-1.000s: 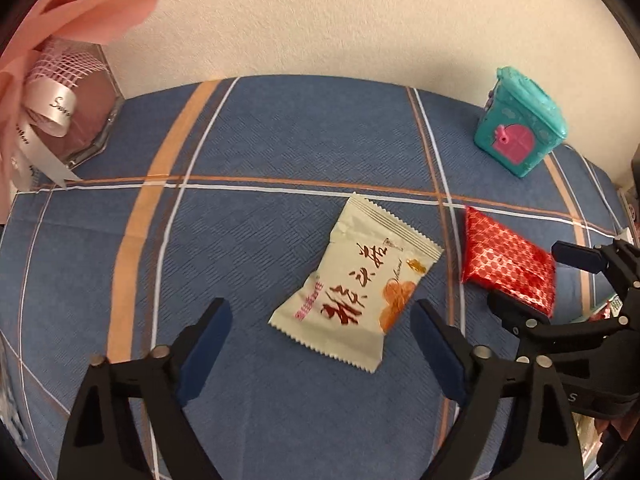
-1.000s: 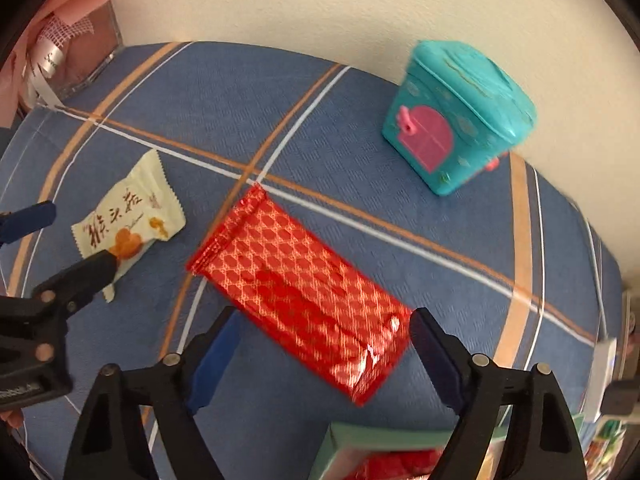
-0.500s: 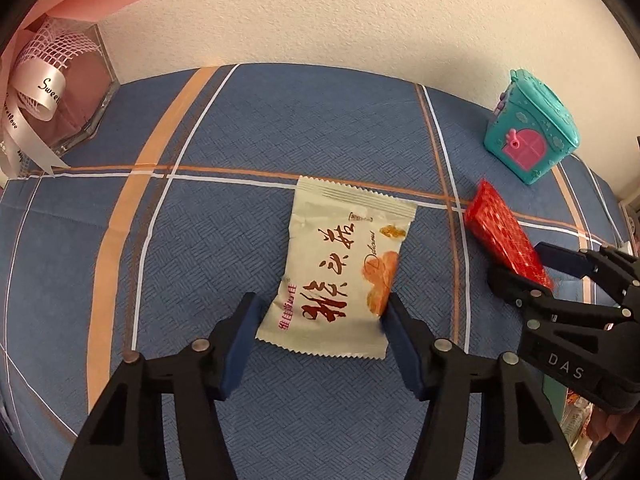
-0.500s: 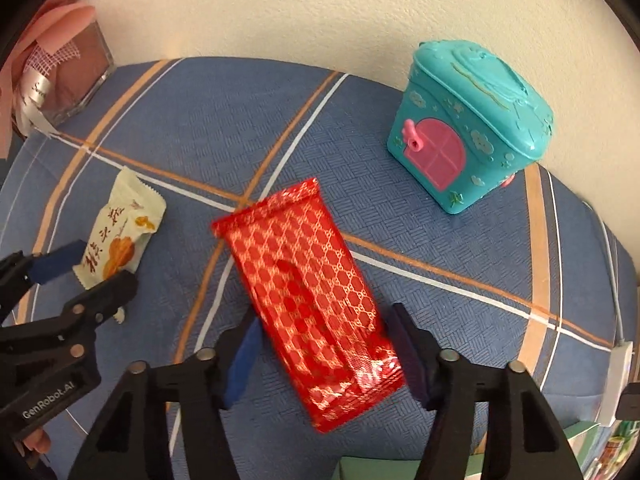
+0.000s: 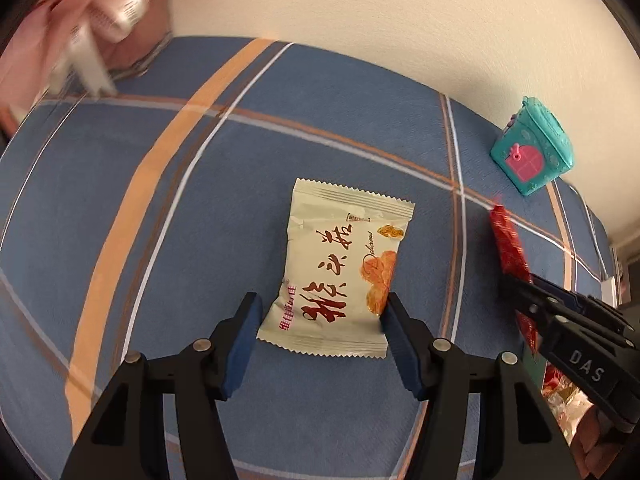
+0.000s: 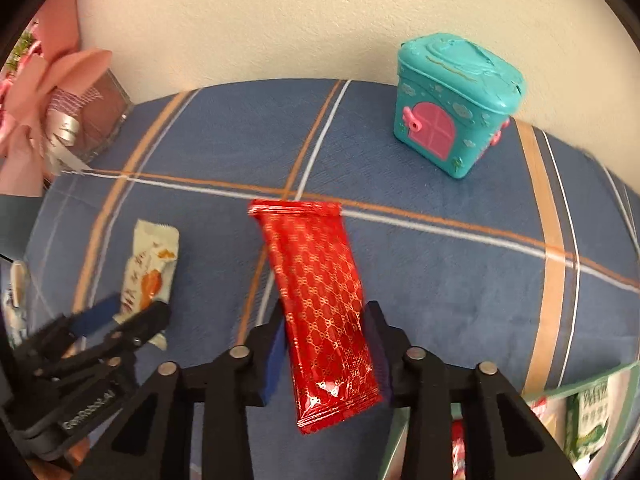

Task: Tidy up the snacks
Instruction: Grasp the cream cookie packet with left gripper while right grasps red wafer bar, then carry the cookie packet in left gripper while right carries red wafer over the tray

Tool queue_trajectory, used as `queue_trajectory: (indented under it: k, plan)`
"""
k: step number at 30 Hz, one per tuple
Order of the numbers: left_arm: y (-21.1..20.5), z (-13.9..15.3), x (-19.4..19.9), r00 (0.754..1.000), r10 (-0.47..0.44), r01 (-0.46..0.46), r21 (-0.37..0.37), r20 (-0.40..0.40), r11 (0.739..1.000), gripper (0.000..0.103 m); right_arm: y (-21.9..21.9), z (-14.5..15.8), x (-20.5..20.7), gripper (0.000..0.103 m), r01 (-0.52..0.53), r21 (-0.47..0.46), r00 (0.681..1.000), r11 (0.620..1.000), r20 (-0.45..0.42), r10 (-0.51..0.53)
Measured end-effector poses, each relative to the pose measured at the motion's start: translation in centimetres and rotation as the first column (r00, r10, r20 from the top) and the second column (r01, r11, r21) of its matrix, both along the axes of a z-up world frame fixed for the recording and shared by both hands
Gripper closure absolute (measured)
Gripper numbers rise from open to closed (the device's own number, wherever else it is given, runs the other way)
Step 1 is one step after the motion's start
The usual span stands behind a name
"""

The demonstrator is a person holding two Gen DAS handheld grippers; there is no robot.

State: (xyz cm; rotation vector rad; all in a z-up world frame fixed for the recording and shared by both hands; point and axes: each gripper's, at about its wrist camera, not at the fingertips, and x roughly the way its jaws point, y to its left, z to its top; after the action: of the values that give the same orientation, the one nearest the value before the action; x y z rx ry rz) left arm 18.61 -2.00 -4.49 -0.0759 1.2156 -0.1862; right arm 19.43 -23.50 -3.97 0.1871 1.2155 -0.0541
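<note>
The blue plaid tabletop [image 6: 440, 280] takes up most of both views, and the main change on it is that neither snack lies free any more. A second ago both sets of jaws stood wide apart above their packets; half a second ago they had dropped to either side of them; now they have narrowed onto them.

The red foil packet [image 6: 320, 300] is the larger of the two snacks. The right gripper [image 6: 326, 344] has its jaws clamped on the packet's long sides near the lower end. The packet now points straight away from the camera, where earlier it lay slanted. In the left wrist view it appears edge-on [image 5: 510, 248] and seems raised off the cloth, though blur makes that uncertain.

The cream snack packet [image 5: 344, 276] sits at the middle of the cloth. The left gripper [image 5: 322, 312] has its jaws pressed to the packet's lower side edges, closer than half a second ago; the grip looks complete, but whether the packet has left the cloth I cannot tell.

Both pickups therefore look done or nearly so, and the carry is what remains. A green-edged box of other packets [image 6: 580, 392] shows at the lower right and is the likely destination. The teal toy house [image 6: 456, 104] and the pink ribboned gift box [image 6: 92, 120] stand untouched by the wall.
</note>
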Motion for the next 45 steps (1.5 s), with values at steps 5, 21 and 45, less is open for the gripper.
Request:
queue_trajectory:
  k: [5,21,45]
  plan:
    - [1.4,0.0,-2.7,0.998,0.064,-0.065,-0.001,-0.024,0.998,0.041,0.4,1.0,-2.8,0.073,0.008,0.051,1.0,0.999,0.005,-0.008]
    - [2.6,1.2,-10.2,0.972,0.226,-0.228,-0.009,-0.065,0.974,0.04,5.1,3.1,-7.1,0.087,-0.01,0.004,1.0,1.0,0.0,0.01]
    - [3.8,-0.9,-6.6,0.967,0.252,-0.25,0.059,-0.026,0.966,0.04,6.8,-1.6,-3.1,0.055,-0.007,-0.093,0.998,0.996,-0.062,0.001]
